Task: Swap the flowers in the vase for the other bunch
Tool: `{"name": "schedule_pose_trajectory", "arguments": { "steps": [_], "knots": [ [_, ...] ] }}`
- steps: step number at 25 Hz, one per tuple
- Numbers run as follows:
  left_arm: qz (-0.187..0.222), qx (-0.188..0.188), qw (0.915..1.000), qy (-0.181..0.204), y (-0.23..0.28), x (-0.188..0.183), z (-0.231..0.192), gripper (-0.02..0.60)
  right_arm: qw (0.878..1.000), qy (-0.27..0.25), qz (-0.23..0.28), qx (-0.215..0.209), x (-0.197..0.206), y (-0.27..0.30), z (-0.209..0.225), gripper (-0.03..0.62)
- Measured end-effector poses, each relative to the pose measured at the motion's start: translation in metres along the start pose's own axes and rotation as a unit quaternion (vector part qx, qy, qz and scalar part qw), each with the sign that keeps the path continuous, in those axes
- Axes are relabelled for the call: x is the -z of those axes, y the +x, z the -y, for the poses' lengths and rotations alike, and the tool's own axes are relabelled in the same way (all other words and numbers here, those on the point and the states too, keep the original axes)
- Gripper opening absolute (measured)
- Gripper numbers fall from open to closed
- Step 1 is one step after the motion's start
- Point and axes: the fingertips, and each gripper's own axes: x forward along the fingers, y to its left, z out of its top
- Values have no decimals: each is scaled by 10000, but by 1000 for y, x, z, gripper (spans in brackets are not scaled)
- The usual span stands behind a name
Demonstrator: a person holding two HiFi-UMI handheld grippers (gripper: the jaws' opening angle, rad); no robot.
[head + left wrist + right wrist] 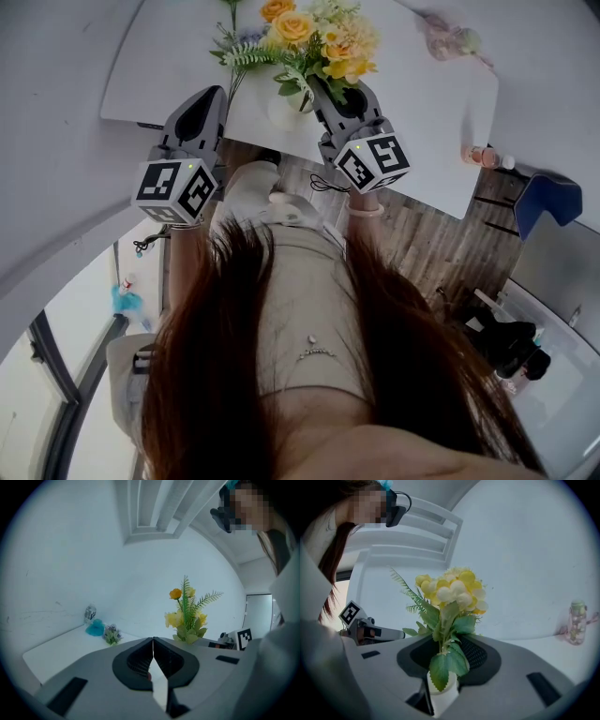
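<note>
Roses of yellow and orange with fern fronds made up the bouquet (300,33) in the white vase (278,112) by the near edge of the bench (422,103). Our right gripper (444,644) clenched its stems; our left gripper (153,641) hung closed and empty.

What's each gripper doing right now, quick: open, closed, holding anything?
Left gripper: closed, nothing between its jaws.
Right gripper: looks closed on the stems of the yellow flowers, just above the white vase.
</note>
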Motion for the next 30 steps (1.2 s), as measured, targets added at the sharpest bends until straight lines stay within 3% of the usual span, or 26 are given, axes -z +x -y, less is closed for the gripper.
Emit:
{"name": "schedule_pose_trajectory", "arguments": {
  "steps": [16,30],
  "knots": [
    [-74,151,9999,5,7,6,9,6,9957,-375,-842,-73,32,5,-6,170],
    [-75,364,9993,54,16,1,19,6,9911,-494,-1239,-43,40,2,-5,193]
  ]
}}
